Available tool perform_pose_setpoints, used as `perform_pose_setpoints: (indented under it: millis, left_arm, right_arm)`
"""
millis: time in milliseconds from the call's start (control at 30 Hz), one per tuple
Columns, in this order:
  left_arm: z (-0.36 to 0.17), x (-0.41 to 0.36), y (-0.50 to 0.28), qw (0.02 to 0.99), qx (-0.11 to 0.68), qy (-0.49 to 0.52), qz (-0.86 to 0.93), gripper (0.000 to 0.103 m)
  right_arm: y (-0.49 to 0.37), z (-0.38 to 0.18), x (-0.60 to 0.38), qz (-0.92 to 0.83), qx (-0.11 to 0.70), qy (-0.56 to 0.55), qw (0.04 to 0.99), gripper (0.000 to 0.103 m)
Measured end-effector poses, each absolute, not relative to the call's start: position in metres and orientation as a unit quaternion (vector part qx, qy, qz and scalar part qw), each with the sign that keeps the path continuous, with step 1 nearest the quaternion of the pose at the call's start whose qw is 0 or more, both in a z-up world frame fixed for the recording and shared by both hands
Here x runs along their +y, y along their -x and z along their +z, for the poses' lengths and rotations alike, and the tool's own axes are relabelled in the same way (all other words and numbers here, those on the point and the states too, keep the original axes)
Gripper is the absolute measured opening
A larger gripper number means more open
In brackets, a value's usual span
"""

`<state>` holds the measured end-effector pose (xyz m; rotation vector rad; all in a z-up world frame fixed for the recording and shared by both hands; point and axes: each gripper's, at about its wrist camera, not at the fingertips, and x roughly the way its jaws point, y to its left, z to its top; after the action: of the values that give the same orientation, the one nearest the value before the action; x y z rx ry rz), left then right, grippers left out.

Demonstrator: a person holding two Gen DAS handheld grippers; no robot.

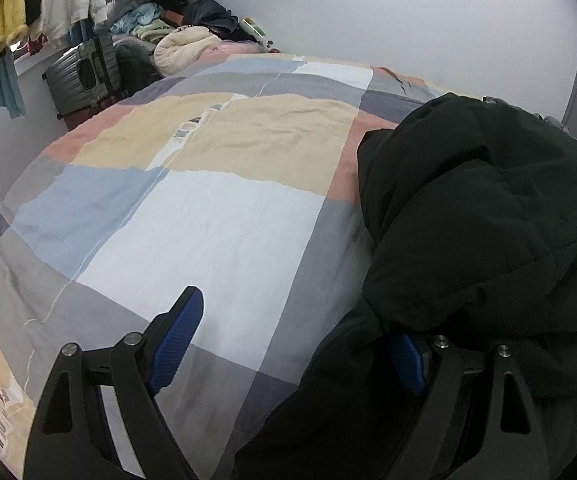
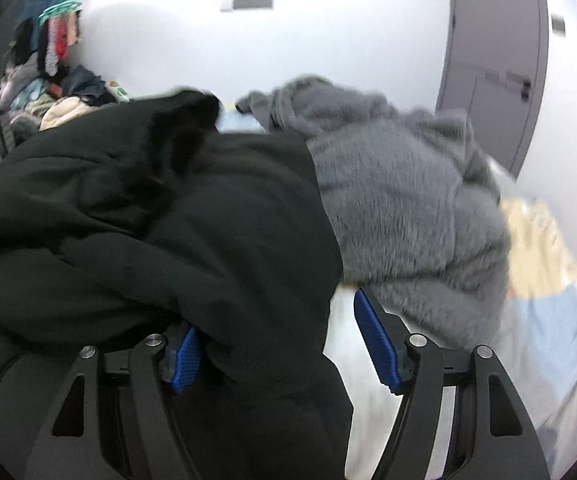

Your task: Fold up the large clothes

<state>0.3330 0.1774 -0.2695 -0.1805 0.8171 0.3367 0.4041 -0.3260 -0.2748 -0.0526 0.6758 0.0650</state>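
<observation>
The black coat (image 1: pixel 488 240) lies heaped on the bed (image 1: pixel 208 220), touching the grey fleece (image 2: pixel 408 200) beside it. The left gripper (image 1: pixel 292 344) and the right gripper (image 2: pixel 280 340) both stand spread apart, coat fabric draped over their inner fingers.

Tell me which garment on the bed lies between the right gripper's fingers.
The black coat, smooth and dark, drapes into the open right gripper. The fluffy grey fleece jacket lies beyond its right finger, not between.

Both tongs, left (image 1: pixel 292 344) and right (image 2: pixel 280 340), gape wide.
</observation>
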Motion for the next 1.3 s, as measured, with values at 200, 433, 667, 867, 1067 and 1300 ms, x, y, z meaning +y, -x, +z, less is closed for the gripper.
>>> perform_pose_setpoints:
  millis: [200, 433, 667, 867, 1067, 1300]
  left_arm:
    - [-0.260, 0.174, -0.323, 0.898, 0.399, 0.103, 0.152, 0.086]
    - [-0.228, 0.155, -0.279, 0.906, 0.393, 0.100, 0.120, 0.086]
    - [-0.177, 0.145, -0.211, 0.913, 0.378, 0.140, 0.062, 0.086]
    - [-0.134, 0.152, -0.159, 0.917, 0.367, 0.157, 0.031, 0.086]
    - [-0.106, 0.165, -0.111, 0.918, 0.360, 0.169, 0.000, 0.086]
    - [-0.128, 0.183, -0.098, 0.875, 0.439, 0.201, -0.039, 0.086]
  right_arm:
    - [-0.395, -0.271, -0.330, 0.051, 0.350, -0.012, 0.935, 0.067]
    - [-0.345, -0.226, -0.329, 0.071, 0.334, -0.051, 0.939, 0.068]
    - [-0.272, -0.157, -0.325, 0.092, 0.278, -0.090, 0.952, 0.070]
    - [-0.211, -0.105, -0.319, 0.103, 0.237, -0.065, 0.964, 0.070]
    - [-0.158, -0.071, -0.322, 0.103, 0.226, -0.050, 0.967, 0.071]
    - [-0.132, -0.073, -0.337, 0.129, 0.284, -0.097, 0.945, 0.071]
